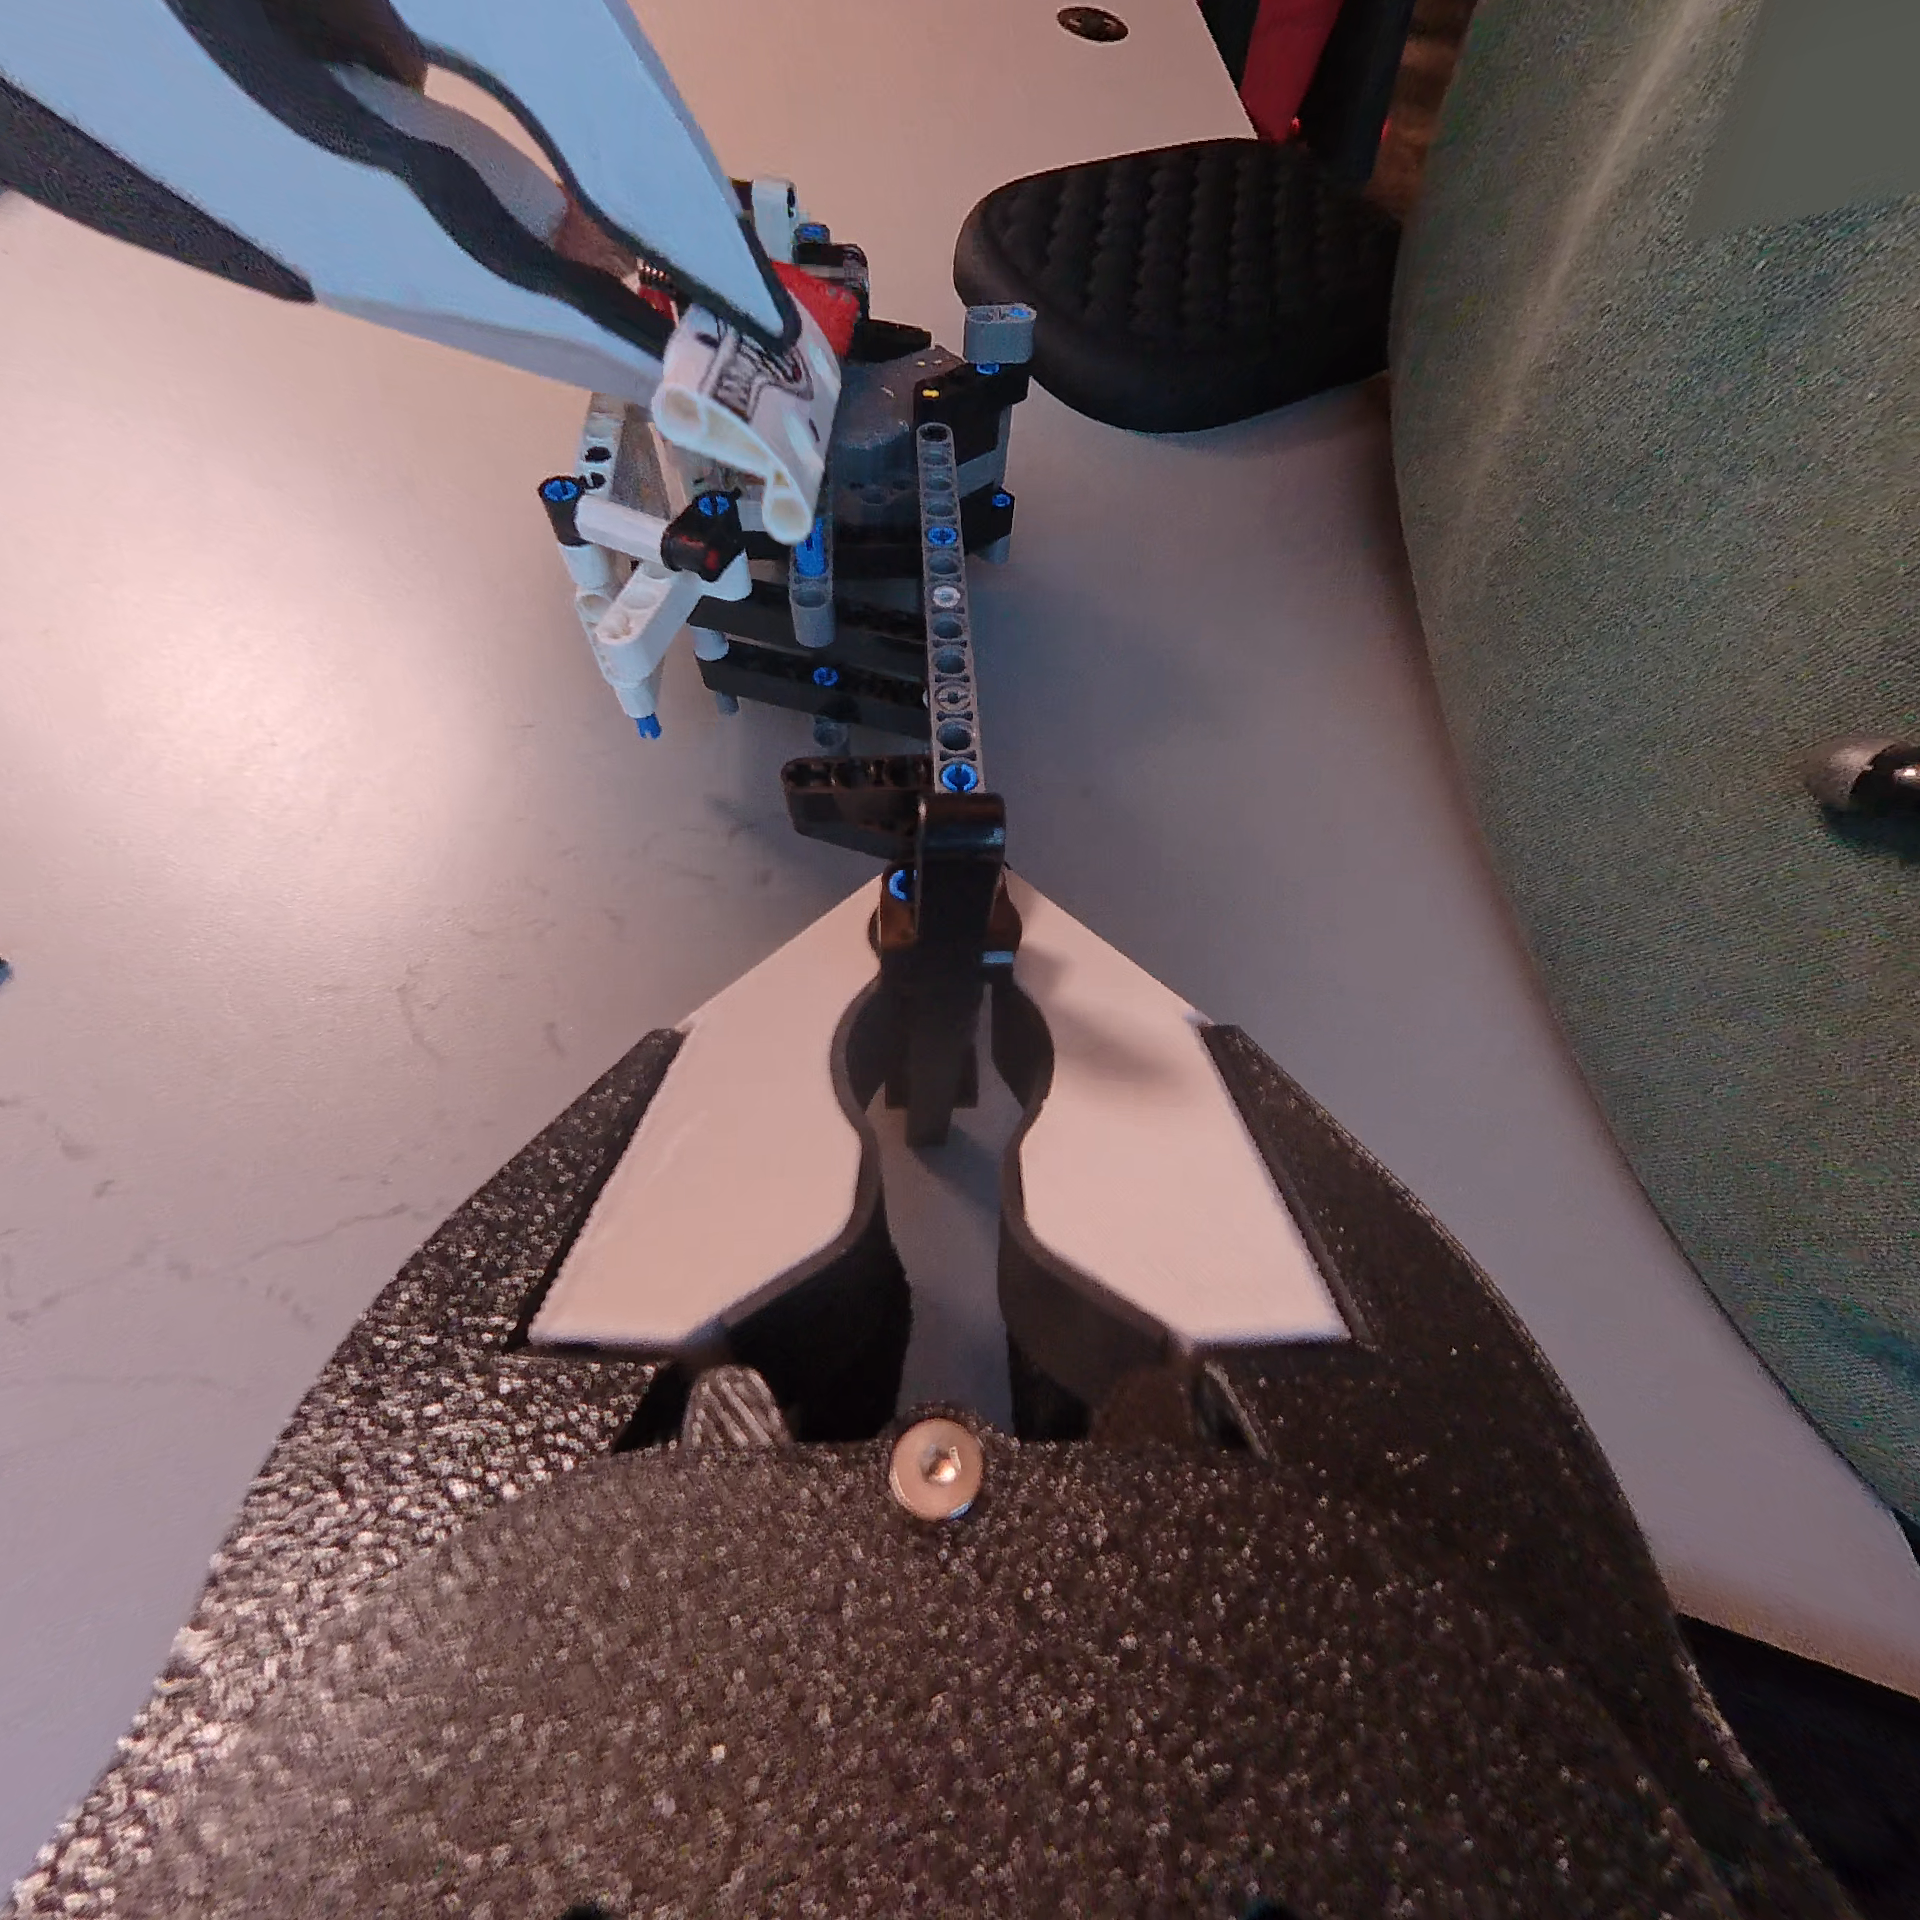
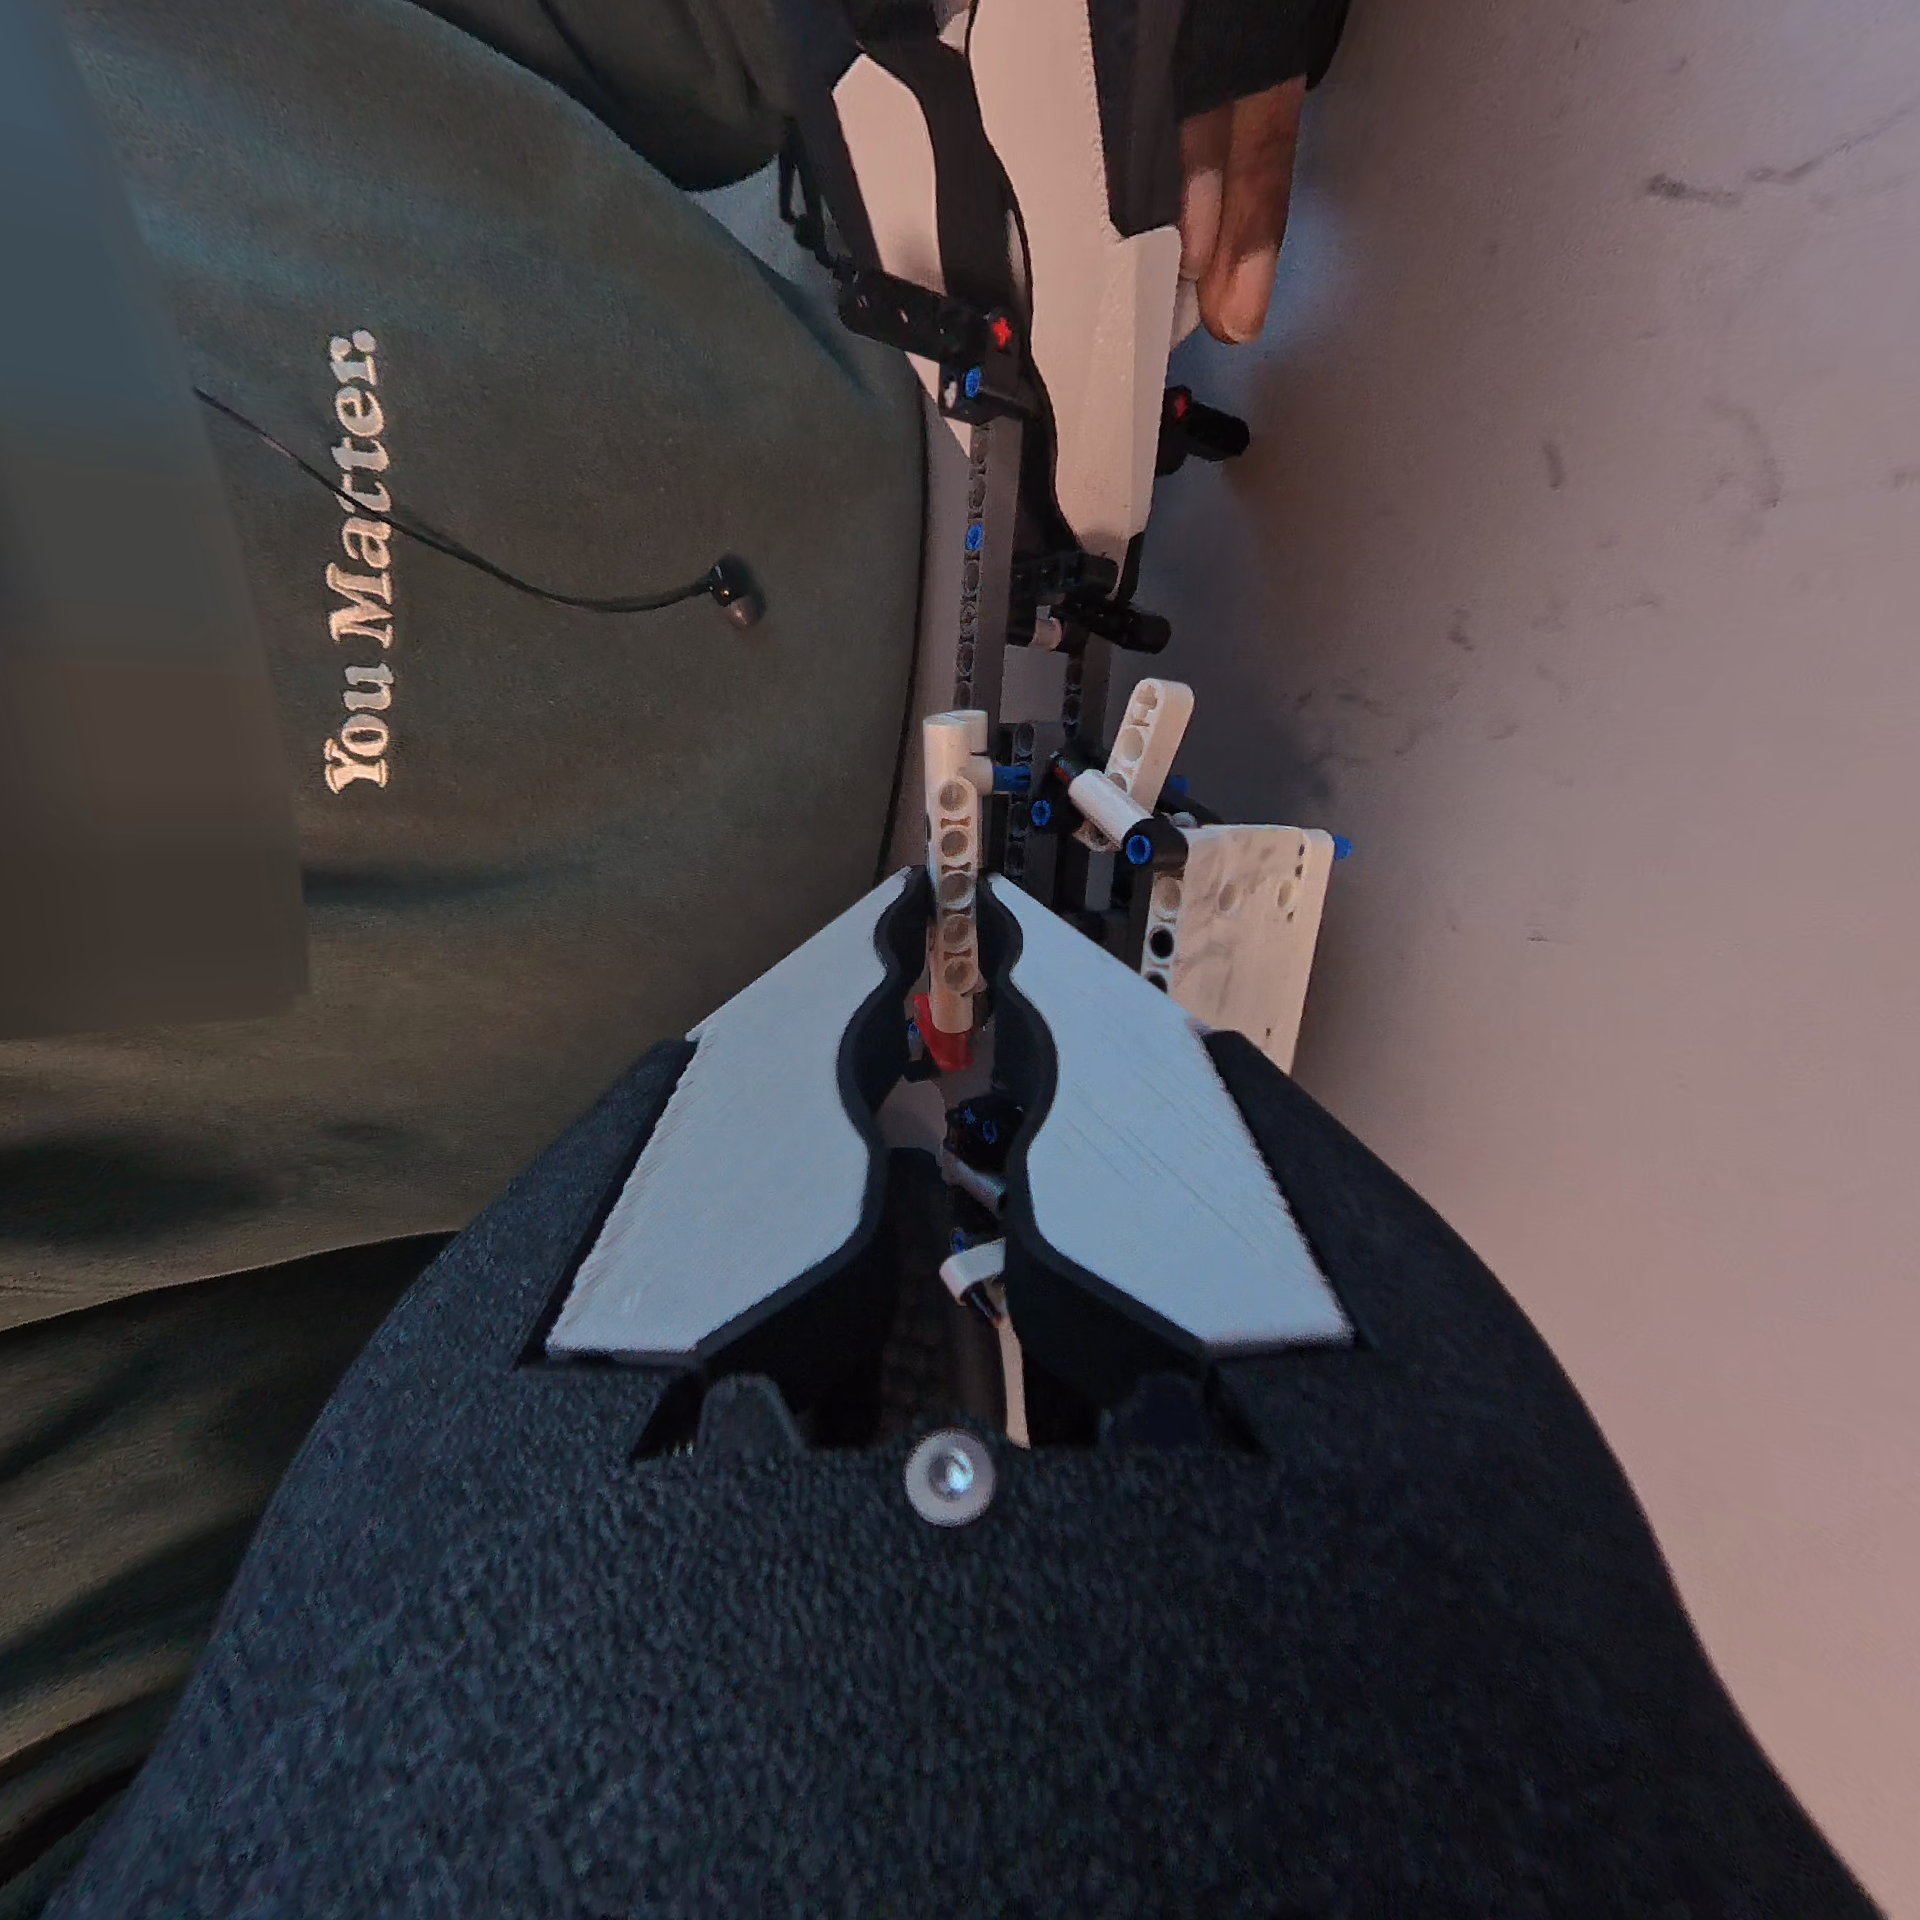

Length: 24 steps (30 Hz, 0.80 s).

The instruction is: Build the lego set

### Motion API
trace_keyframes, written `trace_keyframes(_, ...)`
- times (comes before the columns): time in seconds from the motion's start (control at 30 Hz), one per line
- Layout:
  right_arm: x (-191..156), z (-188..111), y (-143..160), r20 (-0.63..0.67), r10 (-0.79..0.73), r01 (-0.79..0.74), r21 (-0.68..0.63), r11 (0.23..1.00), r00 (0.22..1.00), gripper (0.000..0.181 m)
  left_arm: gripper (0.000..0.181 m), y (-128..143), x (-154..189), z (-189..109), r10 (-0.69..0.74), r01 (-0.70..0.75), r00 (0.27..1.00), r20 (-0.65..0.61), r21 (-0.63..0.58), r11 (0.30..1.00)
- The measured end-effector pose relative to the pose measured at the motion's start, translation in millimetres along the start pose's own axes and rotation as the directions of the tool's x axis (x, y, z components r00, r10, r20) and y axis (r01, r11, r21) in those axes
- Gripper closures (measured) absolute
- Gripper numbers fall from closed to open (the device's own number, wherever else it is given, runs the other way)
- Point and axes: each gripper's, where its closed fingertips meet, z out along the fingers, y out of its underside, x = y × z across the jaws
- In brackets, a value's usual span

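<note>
The lego model (image 1: 852,540) is a frame of black, grey and white beams with blue pins, held above the grey table (image 1: 312,831). My left gripper (image 1: 943,894) is shut on a black piece at the near end of the model's long grey beam (image 1: 948,613). My right gripper (image 1: 727,322) comes in from the upper left, shut on a white beam at the model's far end. In the right wrist view my right gripper (image 2: 951,894) is clamped on that white beam (image 2: 954,883), with the model (image 2: 1081,769) beyond it and the left gripper's white finger (image 2: 1117,416) farther off.
A person in a green sweatshirt (image 1: 1683,727) sits close on the right; it also fills the left of the right wrist view (image 2: 468,623). A hand (image 2: 1236,208) holds the left gripper. A black chair armrest (image 1: 1164,281) lies beyond the model.
</note>
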Motion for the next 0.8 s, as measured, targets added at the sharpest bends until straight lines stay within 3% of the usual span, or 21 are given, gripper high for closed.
trace_keyframes(0.8,-1.8,5.3,7.5,0.022,0.035,-0.034,-0.071,0.997,0.999,0.173,0.171,0.9,3.5,0.6,0.046,-0.046,0.999,0.007,-0.006,0.999)
